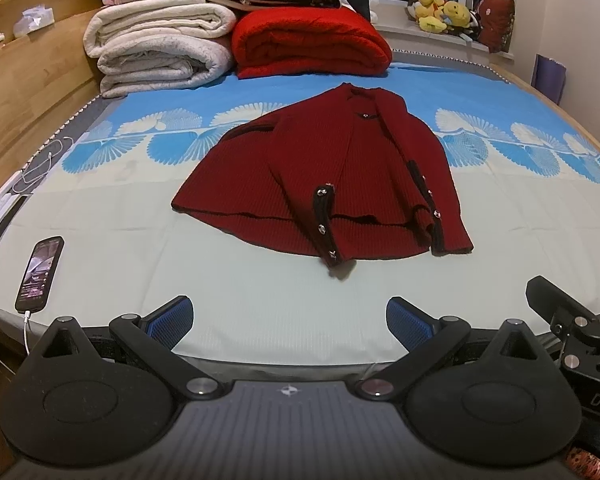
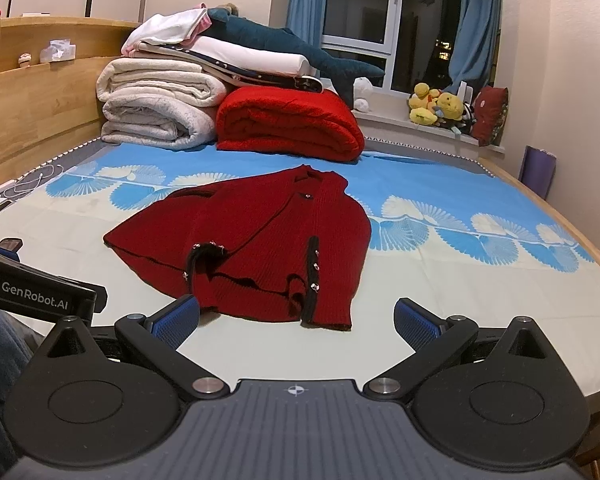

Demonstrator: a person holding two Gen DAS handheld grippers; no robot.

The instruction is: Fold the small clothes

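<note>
On the bed sheet (image 1: 100, 240), roughly in the middle, lies a dark red knit cardigan (image 1: 324, 176) with black trim and little shiny buttons; it's rumpled, with both sleeves pulled in across the front and the neck pointing toward the far end. Left gripper (image 1: 289, 320) hangs over the near edge of the bed with its blue-padded fingers (image 1: 172, 316) spread wide, nothing between them, and it's well short of the cardigan. Right gripper (image 2: 296, 322) is the same deal, fingers (image 2: 416, 326) spread apart and holding nothing, but closer in: its left pad sits just beside the cardigan's near hem, can't tell if it actually touches. Behind the cardigan there's a folded red blanket (image 1: 312, 44) next to a stack of cream blankets (image 1: 160, 44), with a blue shark plush (image 2: 284, 46) lying on top of the pile. A phone (image 1: 40, 272) on a white cable sits near the left edge of the sheet, and some yellow plush toys (image 2: 436, 108) are on the windowsill.
</note>
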